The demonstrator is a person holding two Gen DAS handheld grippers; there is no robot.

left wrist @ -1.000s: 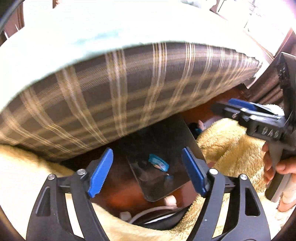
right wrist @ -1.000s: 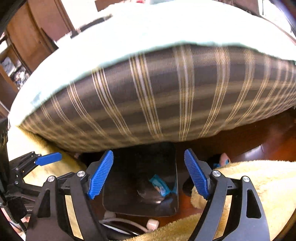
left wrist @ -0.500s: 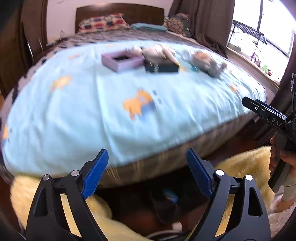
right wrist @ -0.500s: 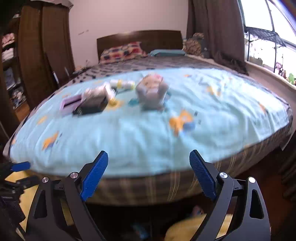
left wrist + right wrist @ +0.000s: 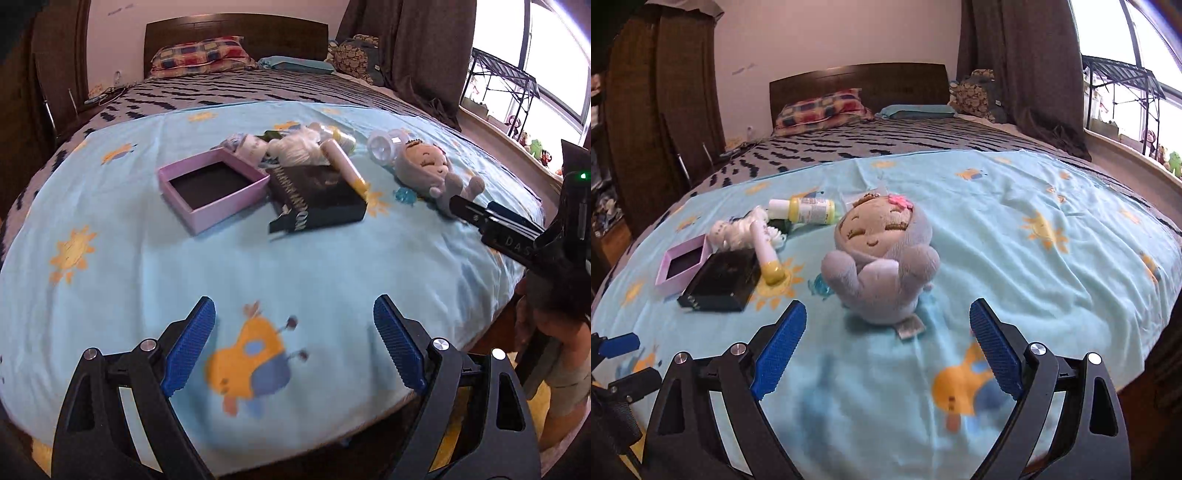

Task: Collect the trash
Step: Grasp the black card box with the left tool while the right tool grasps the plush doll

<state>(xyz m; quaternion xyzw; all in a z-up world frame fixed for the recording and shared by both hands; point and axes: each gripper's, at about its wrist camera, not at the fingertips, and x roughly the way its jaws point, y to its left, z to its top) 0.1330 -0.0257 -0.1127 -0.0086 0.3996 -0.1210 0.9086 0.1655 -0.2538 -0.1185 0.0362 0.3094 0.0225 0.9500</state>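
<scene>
Trash waits on the blue sheet [image 5: 332, 266] beyond both claws. Left gripper [image 5: 293, 343] and right gripper [image 5: 886, 347] hover above the sheet's near edge, jaws just opened wide, nothing between them. Farther on lie a doll [image 5: 882, 258], a black box [image 5: 317, 195], a pink box [image 5: 212, 188] — then white wads [image 5: 295, 149] and a bottle [image 5: 809, 210]. Pillows [image 5: 822, 107] sit at the headboard.

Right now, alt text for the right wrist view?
Open, empty right gripper hovers over a light-blue blanket on a bed, facing a grey plush doll. Left of it lie a black box, pink box and bottle.
</scene>
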